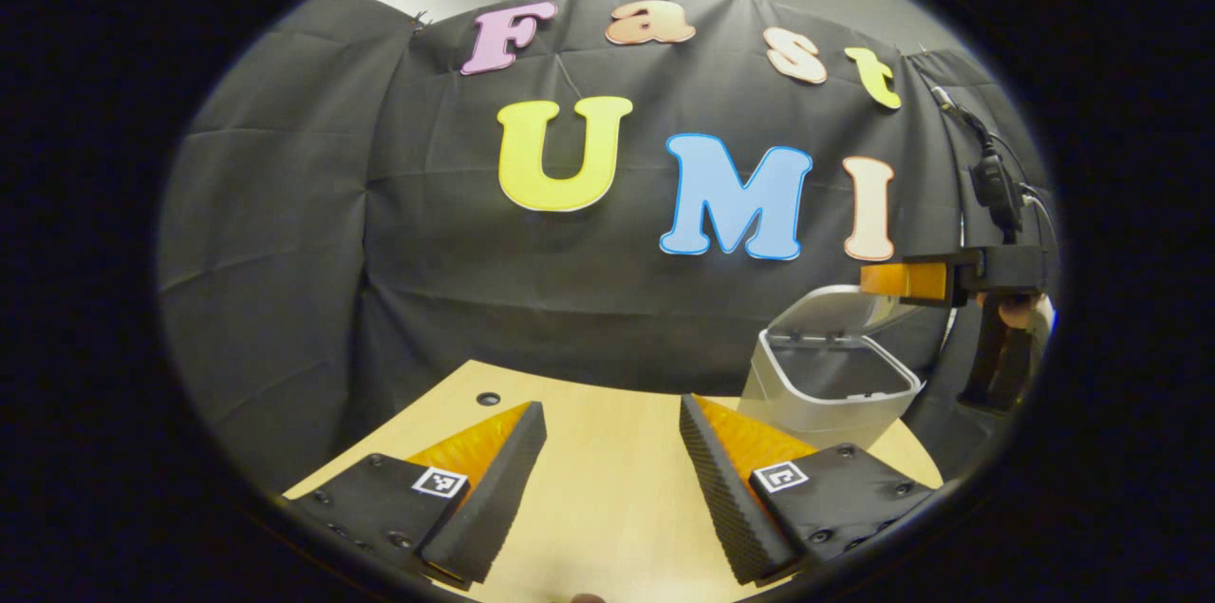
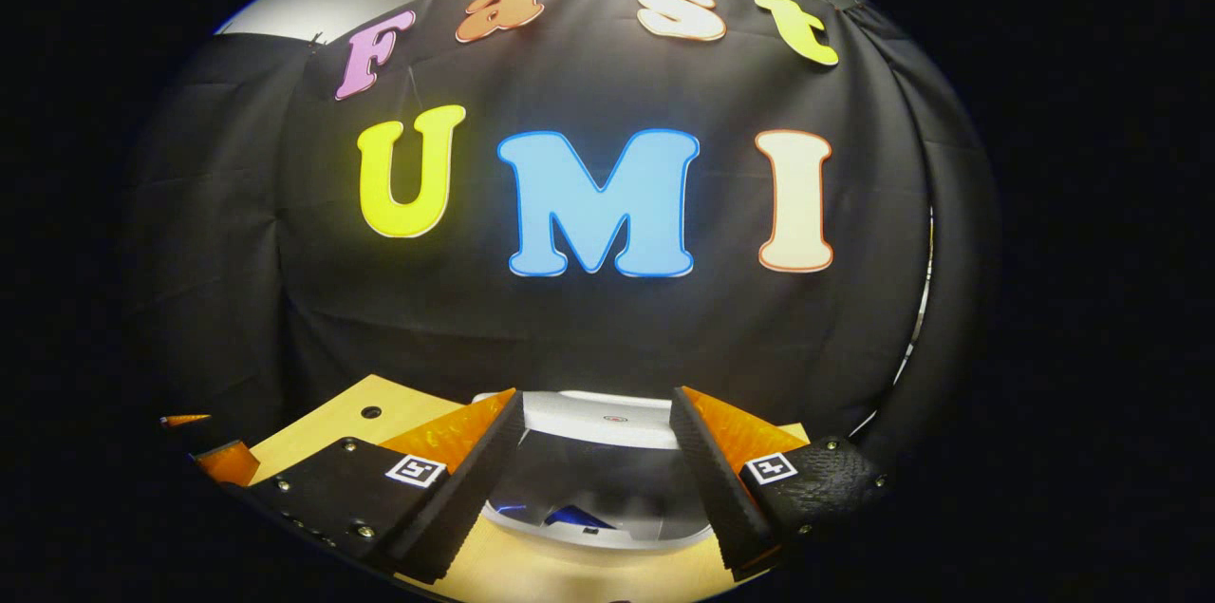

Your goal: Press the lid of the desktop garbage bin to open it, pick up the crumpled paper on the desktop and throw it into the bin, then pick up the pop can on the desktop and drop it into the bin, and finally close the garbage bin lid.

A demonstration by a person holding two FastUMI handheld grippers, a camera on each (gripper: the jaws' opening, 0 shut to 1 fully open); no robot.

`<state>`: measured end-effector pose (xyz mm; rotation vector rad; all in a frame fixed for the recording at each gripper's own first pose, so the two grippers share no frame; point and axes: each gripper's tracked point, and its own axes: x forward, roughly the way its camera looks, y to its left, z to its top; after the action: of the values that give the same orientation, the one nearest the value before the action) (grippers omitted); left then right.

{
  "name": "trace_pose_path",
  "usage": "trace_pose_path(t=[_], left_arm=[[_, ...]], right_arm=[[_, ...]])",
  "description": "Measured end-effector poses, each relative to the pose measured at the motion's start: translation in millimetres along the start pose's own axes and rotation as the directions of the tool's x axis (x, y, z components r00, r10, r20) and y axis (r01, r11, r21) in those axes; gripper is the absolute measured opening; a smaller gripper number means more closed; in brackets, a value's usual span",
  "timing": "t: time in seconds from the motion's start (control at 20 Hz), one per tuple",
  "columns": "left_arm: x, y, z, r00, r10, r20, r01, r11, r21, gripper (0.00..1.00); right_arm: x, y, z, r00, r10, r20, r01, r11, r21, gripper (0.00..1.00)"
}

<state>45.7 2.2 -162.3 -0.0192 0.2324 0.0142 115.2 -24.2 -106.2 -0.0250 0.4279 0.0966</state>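
In the left gripper view we see our left gripper [image 1: 612, 480] held low over the wooden table [image 1: 607, 508], its two fingers spread wide with nothing between them, just bare tabletop showing in the gap. Past the right finger [image 1: 721, 489], up and to the right of its tip, stands the desktop garbage bin [image 1: 826, 394], a pale grey box with its lid [image 1: 840, 307] tipped up and back, so the mouth is open towards us. Farther right of the bin, above its lid, we catch the right gripper [image 1: 906, 280] reaching in sideways, with a hand [image 1: 1020, 310] behind it and a cable [image 1: 987, 166] hanging above; we cannot tell its finger spacing from here. A small round hole [image 1: 488, 399] in the table sits just beyond the left finger's tip. Over to the right gripper view: our right gripper [image 2: 596, 451] hangs directly above the bin [image 2: 598, 527], fingers parted wide and gripping nothing. Between the fingers we look down into the open bin, where something blue [image 2: 574, 518] lies at the bottom; what it is we cannot tell. The raised lid [image 2: 607, 418] spans the gap just beyond the fingertips. Left of the left finger [image 2: 465, 480], the table [image 2: 342, 423] shows again.
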Motion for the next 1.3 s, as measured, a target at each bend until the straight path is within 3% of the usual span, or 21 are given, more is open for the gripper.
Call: trace_pose_path(t=[0.55, 0.7, 0.9, 1.3], left_arm=[[-2.4, -11.2, -0.2, 1.000, 0.000, -0.008, 0.000, 1.000, 0.008, 0.96], [-3.9, -19.7, 2.1, 1.000, -0.013, -0.010, 0.013, 0.999, 0.031, 0.96], [-4.4, -34.4, 3.3, 0.999, -0.051, -0.009, 0.051, 0.998, 0.040, 0.96], [-3.2, -44.5, -0.2, 0.995, -0.093, -0.018, 0.094, 0.995, 0.031, 0.96]], right_arm=[[-1.3, 12.0, -92.2, 0.987, 0.014, -0.162, -0.016, 1.000, -0.009, 0.99], [-0.6, 10.9, -96.0, 0.991, 0.001, -0.137, 0.001, 1.000, 0.013, 1.00], [-2.5, 13.3, -102.6, 0.992, -0.027, -0.124, 0.017, 0.997, -0.080, 0.99], [-3.4, 12.9, -106.3, 0.995, -0.052, -0.090, 0.050, 0.999, -0.018, 1.00]])
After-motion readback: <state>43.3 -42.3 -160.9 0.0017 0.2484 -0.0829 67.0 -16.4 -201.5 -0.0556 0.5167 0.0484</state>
